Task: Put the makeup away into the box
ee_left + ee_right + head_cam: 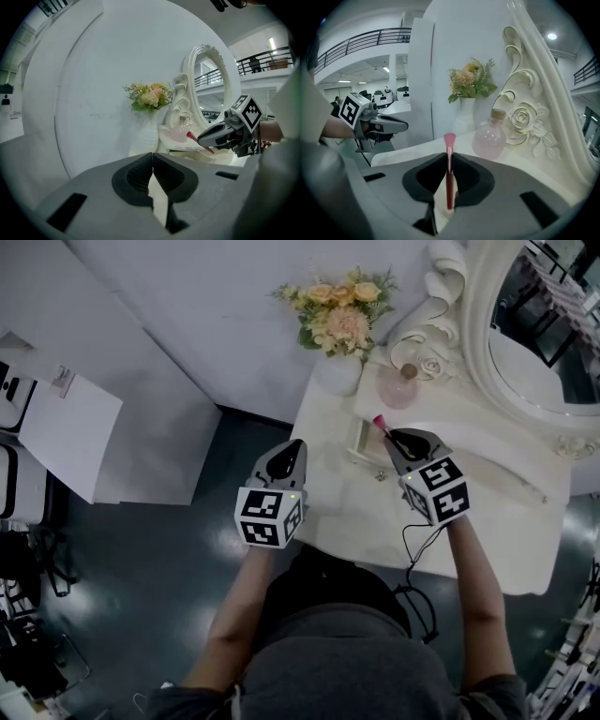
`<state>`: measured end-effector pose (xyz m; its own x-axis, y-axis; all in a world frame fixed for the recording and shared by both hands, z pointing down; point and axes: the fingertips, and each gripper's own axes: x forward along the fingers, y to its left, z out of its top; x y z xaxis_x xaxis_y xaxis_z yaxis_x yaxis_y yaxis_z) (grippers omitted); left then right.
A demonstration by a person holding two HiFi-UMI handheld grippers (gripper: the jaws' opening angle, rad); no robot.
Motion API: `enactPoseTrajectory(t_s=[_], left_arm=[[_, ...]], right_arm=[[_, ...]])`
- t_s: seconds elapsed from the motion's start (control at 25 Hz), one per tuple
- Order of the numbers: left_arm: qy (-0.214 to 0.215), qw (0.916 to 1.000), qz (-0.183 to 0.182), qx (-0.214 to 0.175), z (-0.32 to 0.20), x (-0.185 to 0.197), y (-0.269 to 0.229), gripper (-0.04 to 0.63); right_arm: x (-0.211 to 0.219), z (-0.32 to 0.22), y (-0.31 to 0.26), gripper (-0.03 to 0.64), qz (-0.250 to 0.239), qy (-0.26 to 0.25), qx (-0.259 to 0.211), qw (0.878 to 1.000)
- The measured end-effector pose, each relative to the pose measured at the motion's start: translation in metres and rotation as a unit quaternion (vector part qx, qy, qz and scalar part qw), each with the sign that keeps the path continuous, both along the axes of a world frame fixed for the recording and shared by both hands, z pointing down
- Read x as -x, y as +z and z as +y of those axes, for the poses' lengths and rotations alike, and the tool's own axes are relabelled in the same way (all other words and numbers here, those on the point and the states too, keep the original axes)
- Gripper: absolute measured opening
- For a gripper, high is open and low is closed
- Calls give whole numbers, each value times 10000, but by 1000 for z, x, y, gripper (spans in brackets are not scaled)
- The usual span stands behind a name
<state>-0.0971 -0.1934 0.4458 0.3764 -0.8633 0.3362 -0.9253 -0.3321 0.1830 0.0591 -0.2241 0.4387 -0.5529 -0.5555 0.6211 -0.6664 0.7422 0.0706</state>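
Right gripper view: right tool (449,161) clamps pink makeup brush (449,140); left tool (153,161) closed.

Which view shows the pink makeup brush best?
The right gripper view: the makeup brush stands full-length, clamped between the right hand-held gripper's jaws. The head view shows only its pink tip; the left gripper view shows it small, from the side.

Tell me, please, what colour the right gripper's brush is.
The brush is pink-headed with a dark red handle, clearest in the right gripper view.
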Motion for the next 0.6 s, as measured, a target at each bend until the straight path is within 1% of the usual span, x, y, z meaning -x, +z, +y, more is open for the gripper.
enactPoseTrajectory(t_s=[0.24,0.36,0.6], left_arm=[[-209,9997,-15,112,5,14,8,7],[-230,9996,-13,135,4,15,10,8],[-183,9997,1,157,2,11,12,7]], right_arm=[[10,1,16,49,231,-294,77,9993],[9,1,24,49,415,-394,69,9983],[5,2,36,49,631,-433,147,9970]])
